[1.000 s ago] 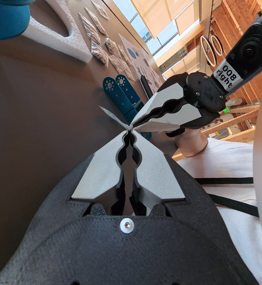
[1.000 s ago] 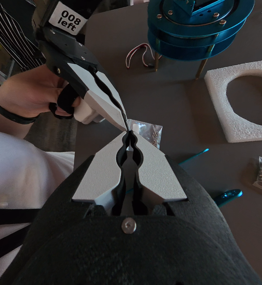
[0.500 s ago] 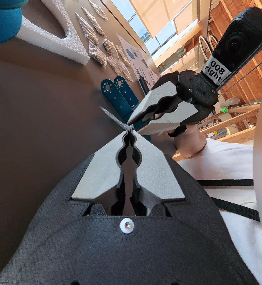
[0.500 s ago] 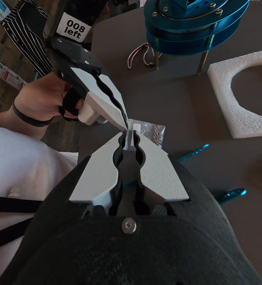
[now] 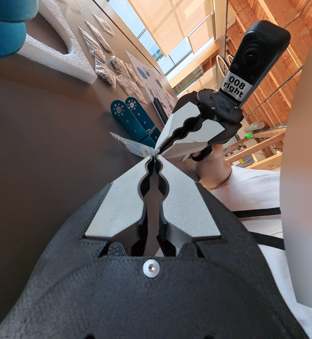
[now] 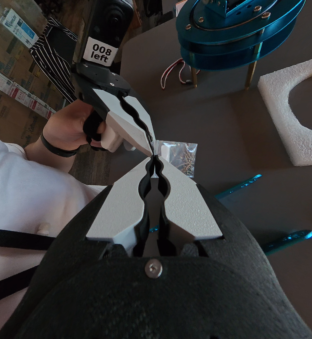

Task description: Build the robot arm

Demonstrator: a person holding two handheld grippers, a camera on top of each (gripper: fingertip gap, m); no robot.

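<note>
A small clear plastic bag of brass screws (image 6: 180, 157) hangs above the dark table, pinched at one edge by both grippers. My right gripper (image 6: 154, 159) is shut on the bag's edge, and a strip of bag shows between its fingers. My left gripper (image 5: 154, 157) is shut on the same corner, with its tips touching the right gripper's tips. The bag (image 5: 131, 145) sticks out to the left in the left wrist view. The right gripper (image 5: 158, 150) comes in from the upper right there. The left gripper (image 6: 150, 150) comes in from the upper left in the right wrist view.
A blue round metal platform (image 6: 234, 27) on brass legs stands at the back, with a red and white wire (image 6: 171, 73) beside it. White foam packing (image 6: 289, 119) lies at the right. Blue metal brackets (image 5: 127, 119), several more screw bags (image 5: 103, 69) and a printed sheet (image 5: 151, 82) lie on the table. The tips of both grippers are at nearly the same place. Left tips and right tips are each some 15 centimetres from the blue round metal platform (image 6: 234, 27).
The right gripper opened a little half a second ago and has shut again on the bag's edge. Both grippers have tilted more upright. The left gripper stayed shut on the bag.
</note>
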